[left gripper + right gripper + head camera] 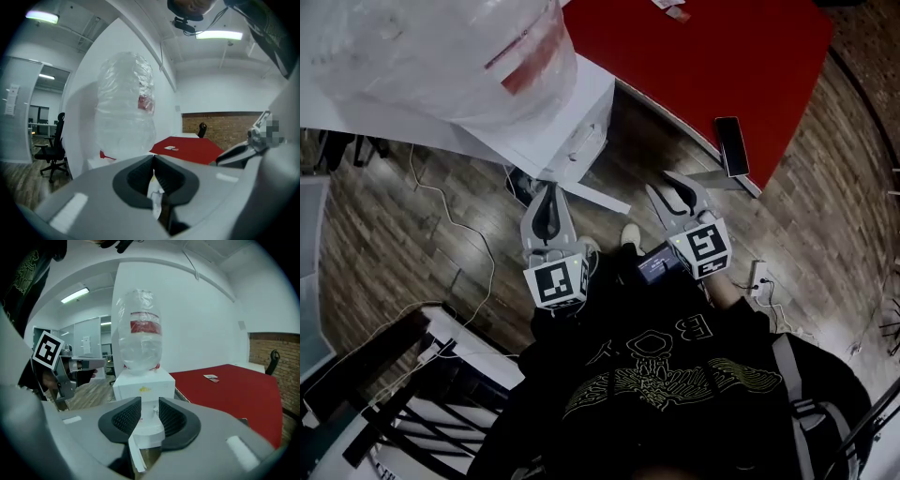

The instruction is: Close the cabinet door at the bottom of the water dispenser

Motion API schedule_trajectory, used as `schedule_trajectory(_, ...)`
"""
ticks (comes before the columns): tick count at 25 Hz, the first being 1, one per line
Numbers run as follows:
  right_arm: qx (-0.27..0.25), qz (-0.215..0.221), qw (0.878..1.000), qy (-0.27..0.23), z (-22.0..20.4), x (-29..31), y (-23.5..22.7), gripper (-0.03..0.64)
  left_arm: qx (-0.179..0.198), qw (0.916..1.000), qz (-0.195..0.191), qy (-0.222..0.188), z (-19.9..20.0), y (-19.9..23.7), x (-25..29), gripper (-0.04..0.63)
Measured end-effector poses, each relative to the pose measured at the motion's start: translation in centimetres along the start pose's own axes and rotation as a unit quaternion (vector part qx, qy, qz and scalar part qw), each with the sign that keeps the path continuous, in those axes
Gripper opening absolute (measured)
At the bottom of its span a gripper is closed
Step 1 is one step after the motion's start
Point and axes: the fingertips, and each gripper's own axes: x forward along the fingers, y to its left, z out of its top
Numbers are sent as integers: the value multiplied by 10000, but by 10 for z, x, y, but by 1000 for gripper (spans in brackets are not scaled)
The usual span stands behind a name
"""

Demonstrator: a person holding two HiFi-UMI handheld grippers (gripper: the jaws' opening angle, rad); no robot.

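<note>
Office: black swivel chair (pixel 54 146) next to glass partitions (pixel 14 108), long ceiling strip lights (pixel 219 35), large red meeting surface (pixel 190 149), second chair by the brick back wall (pixel 225 126), white water dispenser (pixel 143 386) with upturned bottle (pixel 139 333), wood-plank floor (pixel 384 234)

From the head view, the water dispenser (pixel 577 131) hides its own lower cabinet under its top, and the bottle (pixel 441 47) standing on it is cut off by the picture's upper edge. In the right gripper view, the dispenser's lower front is covered by the right gripper (pixel 150 401). The cards (pixel 211 378) on the red table (pixel 229 390) beside the dispenser are too small to read.
</note>
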Motion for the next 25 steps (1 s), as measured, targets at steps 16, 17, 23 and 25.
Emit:
schedule_trajectory(16,119,302,9941,1039,-174,86,19,189,318,9937,-644,861,-170,-8,39,6)
schedule_trajectory(17,97,294,9929,1149,-194,91,22,189,290,9931,-667,915,-185,-11,39,6)
schedule_trajectory(23,-233,554,9845,1650,-307,122,53,146,223,9899,-743,1187,-260,-20,43,6)
schedule_trajectory(25,-279,681,9792,1892,-343,129,65,146,152,9894,-690,1270,-278,-20,37,6)
